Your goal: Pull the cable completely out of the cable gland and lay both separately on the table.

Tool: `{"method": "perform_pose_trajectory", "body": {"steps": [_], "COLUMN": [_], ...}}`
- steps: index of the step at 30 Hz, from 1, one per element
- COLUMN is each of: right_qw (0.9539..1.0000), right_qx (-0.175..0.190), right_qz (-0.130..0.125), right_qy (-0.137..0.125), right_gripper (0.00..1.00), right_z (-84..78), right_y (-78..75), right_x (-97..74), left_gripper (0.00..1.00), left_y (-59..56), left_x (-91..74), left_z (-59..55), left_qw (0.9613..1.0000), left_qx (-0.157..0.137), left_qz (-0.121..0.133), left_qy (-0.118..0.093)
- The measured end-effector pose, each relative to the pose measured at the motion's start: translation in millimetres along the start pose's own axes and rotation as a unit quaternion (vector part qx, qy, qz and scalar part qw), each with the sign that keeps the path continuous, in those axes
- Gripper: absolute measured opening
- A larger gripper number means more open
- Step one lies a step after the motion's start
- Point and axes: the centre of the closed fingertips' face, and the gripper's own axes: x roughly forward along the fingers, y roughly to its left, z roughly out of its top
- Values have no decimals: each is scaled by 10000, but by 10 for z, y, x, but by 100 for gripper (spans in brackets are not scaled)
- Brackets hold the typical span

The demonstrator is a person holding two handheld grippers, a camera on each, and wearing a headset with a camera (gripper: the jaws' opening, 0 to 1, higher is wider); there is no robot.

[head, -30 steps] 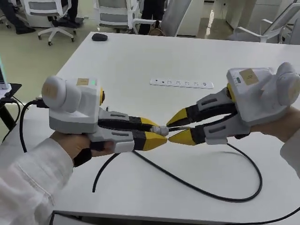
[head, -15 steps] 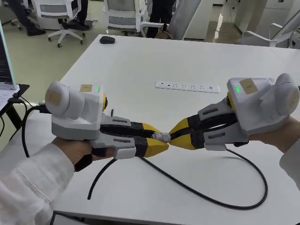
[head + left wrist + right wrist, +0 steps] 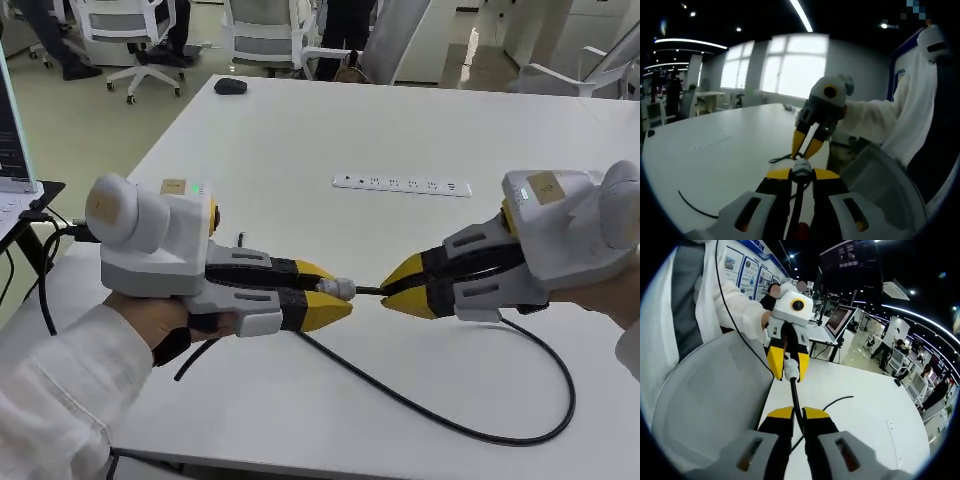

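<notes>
My left gripper (image 3: 342,293) is shut on a small pale cable gland (image 3: 338,288), held above the white table (image 3: 300,140). A black cable (image 3: 368,291) comes out of the gland and runs straight into my right gripper (image 3: 388,296), which is shut on it a short way from the gland. Beyond that the cable hangs down and loops across the table. In the left gripper view the gland (image 3: 801,167) sits between the yellow fingertips (image 3: 777,173), with the right gripper (image 3: 806,145) facing it. In the right gripper view the cable (image 3: 795,395) leads up to the gland (image 3: 791,371).
A white power strip (image 3: 402,185) lies across the middle of the table, and a dark mouse (image 3: 230,86) sits at the far left corner. Office chairs (image 3: 265,30) stand behind the table. The cable's loop (image 3: 450,425) lies near the front edge.
My right gripper, open around the cable a second ago, has shut on it and drawn away to the right. A short stretch of bare cable now shows between gland and right gripper.
</notes>
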Motion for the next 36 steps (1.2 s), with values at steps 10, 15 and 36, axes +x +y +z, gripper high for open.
{"method": "perform_pose_trajectory", "body": {"steps": [10,15,36], "right_qw": [9992,9990,9975], "right_qx": [263,321,592], "right_qz": [-252,-295,-49], "right_qy": [133,125,-385], "right_gripper": [5,5,15], "right_z": [-201,-208,-6], "right_y": [54,63,128], "right_x": [-166,-194,-115], "left_gripper": [16,16,16], "left_y": [-18,-13,-90], "left_x": [-11,-6,53], "left_z": [-2,4,-11], "left_qw": [9999,9999,9998], "left_qx": [-85,-140,-60], "left_qz": [-64,-79,-192], "left_qy": [5,-16,90]}}
